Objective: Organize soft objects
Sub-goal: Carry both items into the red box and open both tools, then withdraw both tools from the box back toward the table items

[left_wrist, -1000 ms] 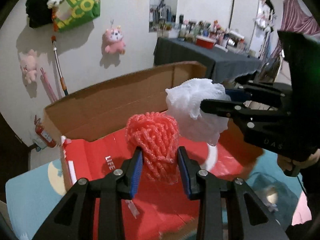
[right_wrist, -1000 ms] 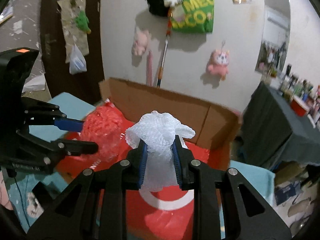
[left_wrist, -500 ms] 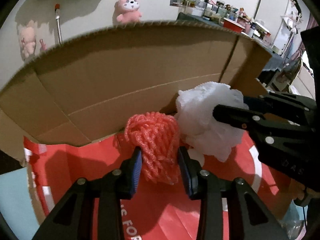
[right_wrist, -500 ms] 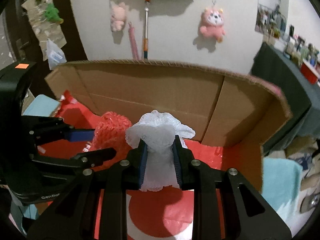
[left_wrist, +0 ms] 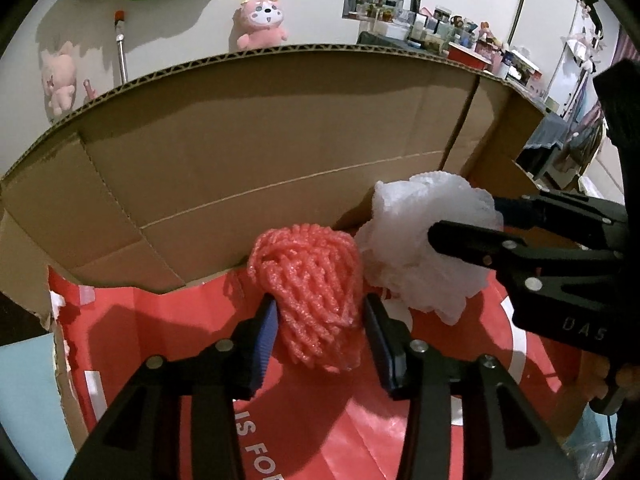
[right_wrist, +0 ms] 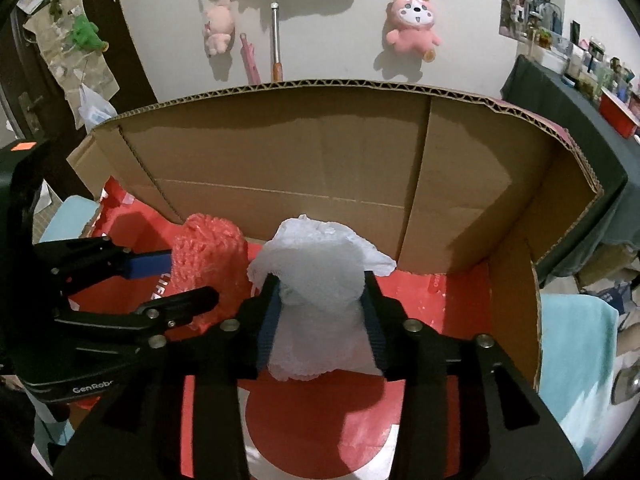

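Inside a cardboard box (left_wrist: 248, 152) with a red printed bottom, two hand-held grippers work side by side; the left hand-held gripper (left_wrist: 318, 328) reaches down from the near edge, and its jaws are opening, with a coral-red foam net (left_wrist: 310, 292) standing between the blue pads; the left pad shows a small gap from the net, while the right pad sits right at its edge, so the net looks loosely flanked, not squeezed; the net rests on the red floor just ahead of this gripper's fingertips, close to the brown back wall. Immediately to the right of the red net, and touching it, is a white foam net (right_wrist: 320, 292), bunched and frilly at the top; it sits between the pads of the right hand-held gripper (right_wrist: 320, 320), whose jaws are also opening; the net bulges out to both pads, and whether they still press on it cannot be told. From the left gripper's camera, the right gripper comes in from the right edge with its black fingers across the white net; from the right gripper's camera, the left gripper enters from the left. Beyond the box wall, ahead of both grippers, a pink plush toy (right_wrist: 414, 26) hangs on a pale wall; further right stands a dark-clothed bench (right_wrist: 560, 100) crowded with small containers.
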Motion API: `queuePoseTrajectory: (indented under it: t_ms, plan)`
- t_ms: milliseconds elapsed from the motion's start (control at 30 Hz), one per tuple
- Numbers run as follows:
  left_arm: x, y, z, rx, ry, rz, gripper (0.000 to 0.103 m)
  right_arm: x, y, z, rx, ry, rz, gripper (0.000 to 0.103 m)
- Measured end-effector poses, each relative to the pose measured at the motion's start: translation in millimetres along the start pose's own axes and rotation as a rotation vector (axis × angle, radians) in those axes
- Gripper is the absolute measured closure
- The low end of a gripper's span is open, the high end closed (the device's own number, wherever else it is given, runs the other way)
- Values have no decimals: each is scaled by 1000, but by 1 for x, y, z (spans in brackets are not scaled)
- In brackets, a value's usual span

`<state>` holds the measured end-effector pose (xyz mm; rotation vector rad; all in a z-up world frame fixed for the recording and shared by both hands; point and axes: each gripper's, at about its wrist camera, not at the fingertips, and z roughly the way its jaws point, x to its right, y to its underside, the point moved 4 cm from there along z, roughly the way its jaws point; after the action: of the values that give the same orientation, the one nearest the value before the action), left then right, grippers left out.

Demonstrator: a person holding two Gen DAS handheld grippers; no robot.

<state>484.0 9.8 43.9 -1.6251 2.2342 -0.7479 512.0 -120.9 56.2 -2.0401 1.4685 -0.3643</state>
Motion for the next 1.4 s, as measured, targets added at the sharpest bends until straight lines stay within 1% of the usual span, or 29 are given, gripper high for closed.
queuePoseTrajectory:
  t_ms: [67,100,233,367,400,433,633,733,800,833,933,1000,1167,1267,1400]
  plan:
    - [0,-1,0,-1,-5,0,56,-1,-1,0,0,9,-5,61]
    - [1,-1,0,0,-6,-1,54,-2,-2,0,-1,9,-6,60]
    - [0,0,-3,2,-27,1,41,1,-2,0,-3,22,4,54]
    - [-3,4,-11,11,-37,-8,39,5,-3,-3,-5,14,34,46]
    - [-5,5,-14,14,-37,-14,36,6,-3,-4,-3,15,39,45]
    - [-5,6,-18,20,-39,-21,32,6,-3,-6,-1,14,44,44]
    - [-1,9,-58,98,-58,-33,21,2,-2,-28,21,12,56,35]
    - [5,12,-89,151,-54,-45,13,-4,-2,-51,51,29,40,33]
    - [10,15,-109,189,-51,-49,10,-8,-1,-67,69,37,35,26]
    - [13,18,-122,211,-48,-52,7,-10,-1,-76,81,41,33,25]
    - [25,24,-153,271,-41,-61,3,-19,4,-110,128,52,22,24]
    - [36,30,-178,314,-47,-56,0,-25,10,-134,162,64,17,18]
    - [58,52,-230,413,-71,-30,0,-39,30,-196,255,52,13,16]
    - [70,69,-260,464,-85,-22,0,-48,44,-229,307,45,1,10]
    - [84,97,-291,536,-91,-19,0,-63,70,-267,368,55,-43,10]
